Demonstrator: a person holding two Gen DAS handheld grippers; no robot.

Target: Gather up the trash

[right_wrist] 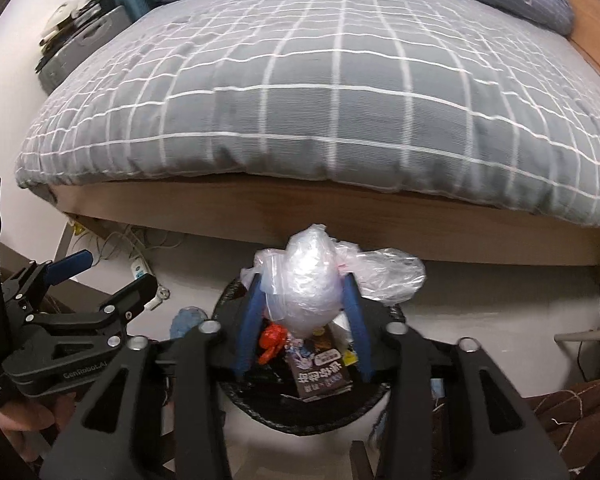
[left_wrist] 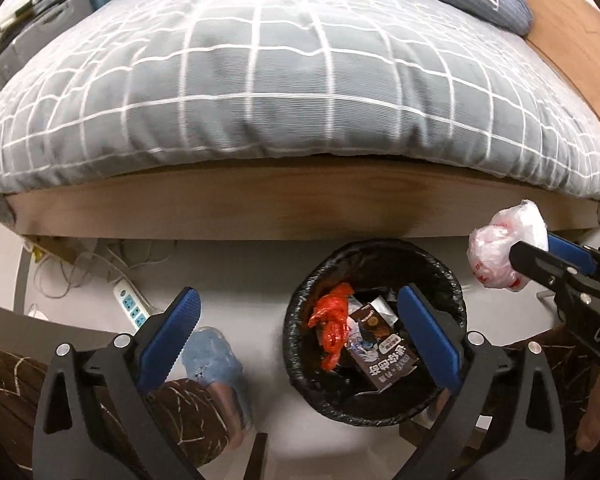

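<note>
Beside the bed (left_wrist: 300,80), the left gripper (left_wrist: 296,312) gapes empty while the right gripper (right_wrist: 300,304) pinches a bag (right_wrist: 312,280) above the bin (right_wrist: 236,396), and it could snag on release.

Crumpled clear plastic bag (right_wrist: 308,288), red print, between blue tong pads above black-lined bin (left_wrist: 300,360); bin on floor holds red wrapper (left_wrist: 332,324), dark carton (left_wrist: 374,344).

The left claw (left_wrist: 300,316) points steeply down, its blue pads spread wide with nothing between them. At its 2 o'clock, the right claw (right_wrist: 304,300) tilts down too, pads flanking a crumpled plastic bag (right_wrist: 308,284).
</note>
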